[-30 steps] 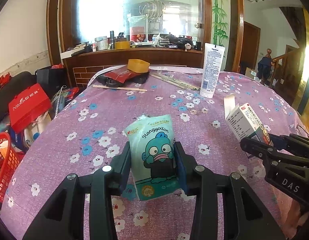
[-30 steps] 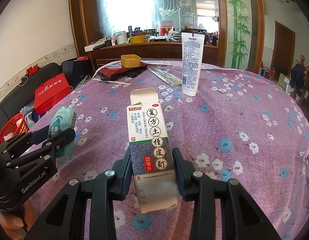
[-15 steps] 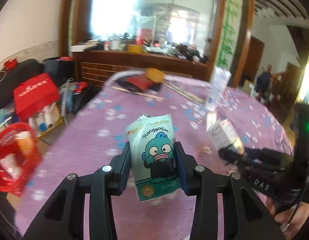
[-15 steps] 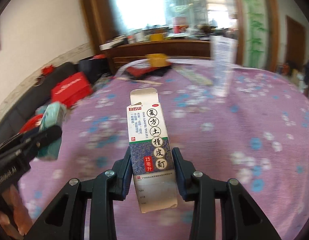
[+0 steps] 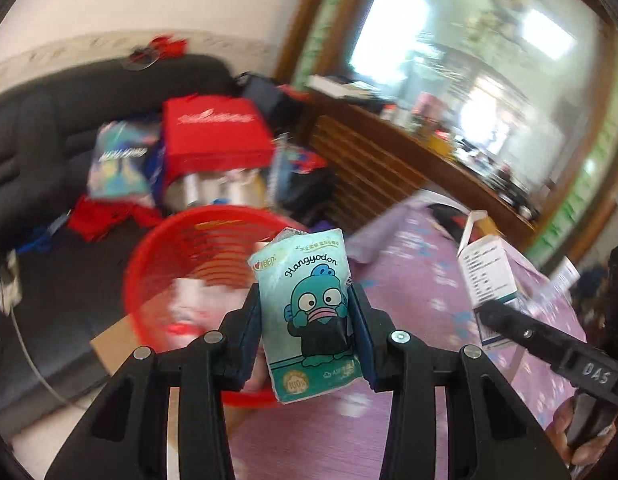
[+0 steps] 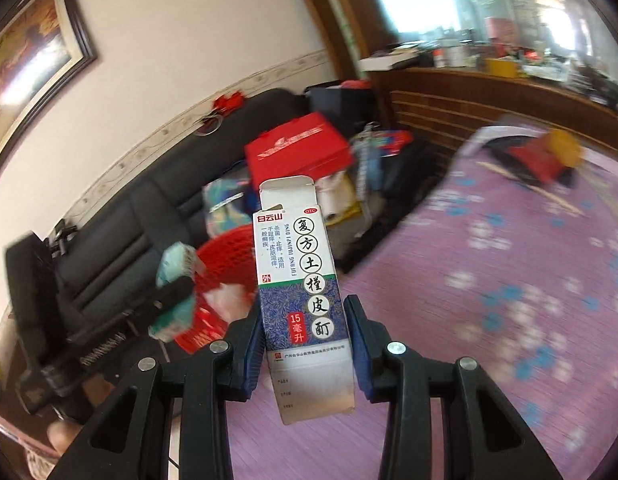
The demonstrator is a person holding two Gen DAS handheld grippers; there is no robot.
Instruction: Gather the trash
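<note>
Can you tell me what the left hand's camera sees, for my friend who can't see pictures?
The left gripper squeezes a teal tissue packet with a cartoon fish, in front of a red basket beside the purple table.

Glossy plastic tissue pack (image 5: 309, 312); matt cardboard carton (image 6: 299, 280); red plastic mesh basket (image 5: 197, 248).

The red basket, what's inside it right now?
The red basket holds some blurred white and red scraps near its bottom. The tissue pack, clamped in the left gripper, covers its right side, so anything there is hidden.
</note>
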